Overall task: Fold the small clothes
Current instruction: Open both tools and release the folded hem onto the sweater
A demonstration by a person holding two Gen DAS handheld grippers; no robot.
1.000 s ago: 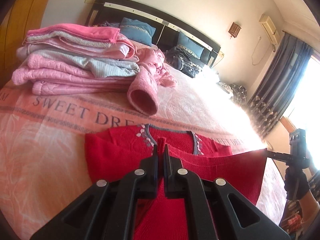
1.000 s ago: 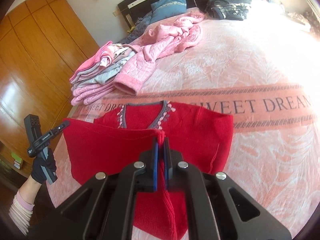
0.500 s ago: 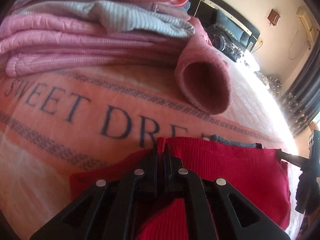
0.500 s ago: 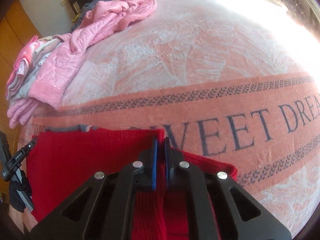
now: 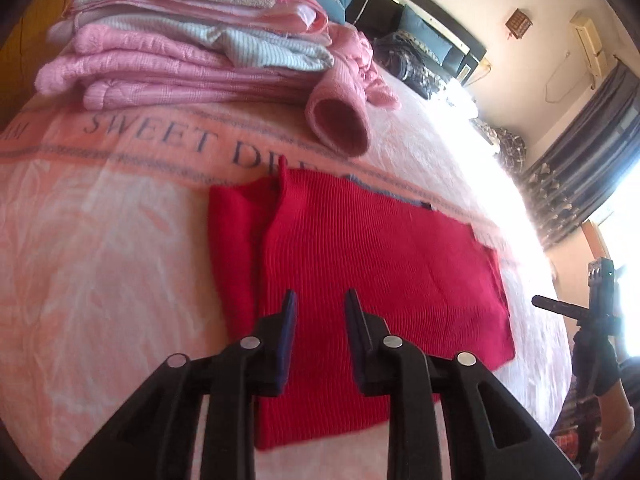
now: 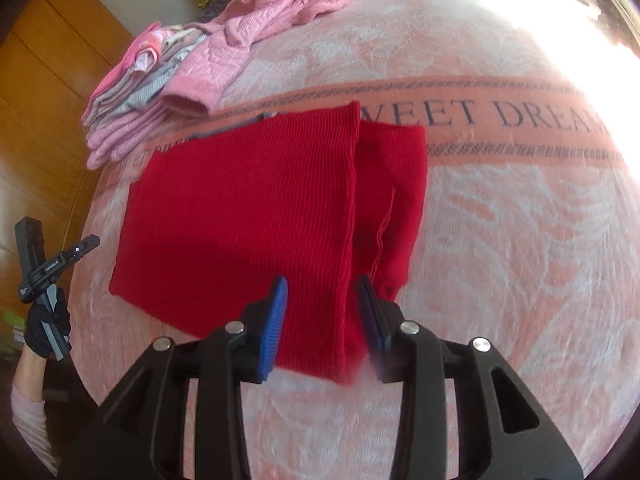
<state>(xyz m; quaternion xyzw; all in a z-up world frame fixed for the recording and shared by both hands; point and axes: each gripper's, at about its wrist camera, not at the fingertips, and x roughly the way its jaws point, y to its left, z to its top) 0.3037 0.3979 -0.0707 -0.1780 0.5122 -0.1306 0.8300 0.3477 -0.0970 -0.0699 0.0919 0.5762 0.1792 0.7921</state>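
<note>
Lying flat on the pink bedspread point(image 5: 100, 280), folded over on itself: red knitted sweater point(image 5: 360, 272), with a narrower strip of the lower layer showing along its 9 o'clock edge in the left wrist view and along its 3 o'clock edge in the right wrist view. Peeking out at the sweater's 12 o'clock edge: a thin line of grey neckline trim point(image 5: 384, 194).

Hovering just over the near part of the sweater: left tool point(image 5: 320, 300), jaws spread apart, gripping nothing, red knit visible in the gap. Appearing again at 9 o'clock in the right wrist view, held by a black-gloved hand point(image 6: 44, 328) beyond the bed's edge.

Hovering over the near fold edge of the sweater point(image 6: 248, 216): right tool point(image 6: 322, 288), jaws likewise parted and released, blue pads facing each other with the fold line running between them. Showing at 3 o'clock in the left wrist view, held off the bed in another dark-gloved hand point(image 5: 596, 360).

Sitting at 11 o'clock from the sweater: stack of folded pink and grey clothes point(image 5: 180, 52), near but apart from it. Draping from the stack's side toward the sweater: a pink quilted sleeve point(image 5: 340, 120), open cuff facing the camera, close to the sweater's far edge; touching or not, cannot tell.

Running across the bedspread just behind the sweater: a printed band reading "SWEET DREAM" point(image 6: 520, 114), partly covered by the red knit.
</note>
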